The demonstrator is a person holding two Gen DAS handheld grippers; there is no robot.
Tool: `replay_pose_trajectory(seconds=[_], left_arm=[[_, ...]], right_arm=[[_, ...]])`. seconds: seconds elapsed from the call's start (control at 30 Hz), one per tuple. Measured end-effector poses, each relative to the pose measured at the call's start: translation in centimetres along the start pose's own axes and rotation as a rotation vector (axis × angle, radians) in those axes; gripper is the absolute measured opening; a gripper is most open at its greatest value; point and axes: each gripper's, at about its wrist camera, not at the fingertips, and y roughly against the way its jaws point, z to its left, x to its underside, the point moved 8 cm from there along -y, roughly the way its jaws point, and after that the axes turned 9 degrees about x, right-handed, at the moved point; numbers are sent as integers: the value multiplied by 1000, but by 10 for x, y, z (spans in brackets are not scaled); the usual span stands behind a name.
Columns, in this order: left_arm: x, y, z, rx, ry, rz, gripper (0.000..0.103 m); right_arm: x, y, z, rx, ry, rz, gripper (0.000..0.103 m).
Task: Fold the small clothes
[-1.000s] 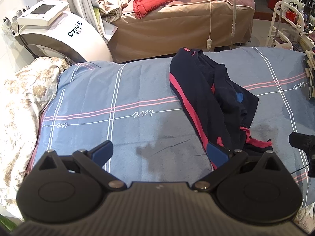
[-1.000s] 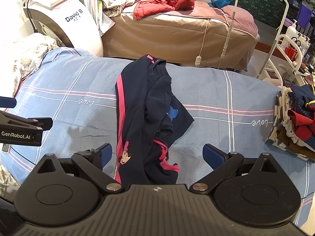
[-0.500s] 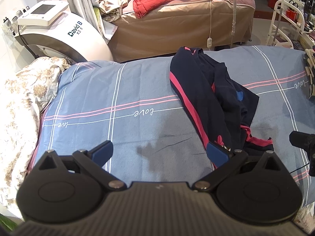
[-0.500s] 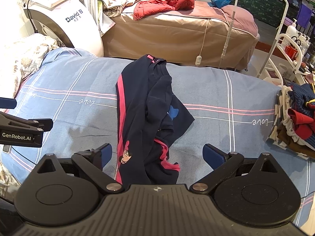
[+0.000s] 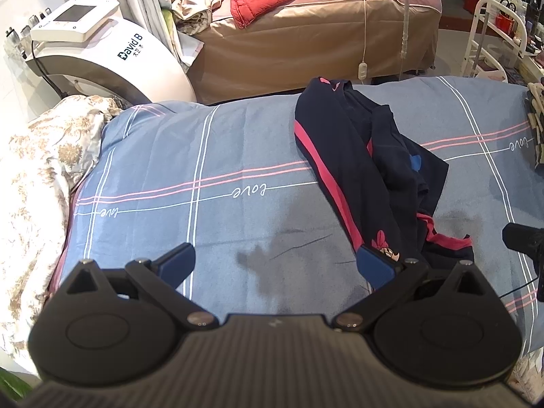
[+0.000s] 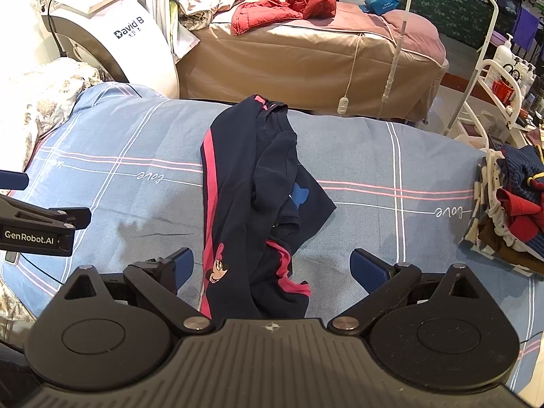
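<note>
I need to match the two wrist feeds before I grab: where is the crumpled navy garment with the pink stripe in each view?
Left wrist: crumpled navy garment with the pink stripe lies right of centre, its near end behind the left gripper's right finger.
Right wrist: the garment lies at centre, its near end between the open fingers of the right gripper.
Shared landmark: white David B machine, upper left.

The navy trousers (image 6: 251,183) and blue bedsheet (image 6: 374,156) look like soft matt cloth, the machine (image 6: 112,30) seemingly glossy plastic.
</note>
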Motion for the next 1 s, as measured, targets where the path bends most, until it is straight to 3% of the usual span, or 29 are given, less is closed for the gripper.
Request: replay_pose_trajectory(seconds=[1.0], left_arm=[[4,-1,1,0,5,-1,103]], right_arm=[[-1,1,1,-3,3,0,103]])
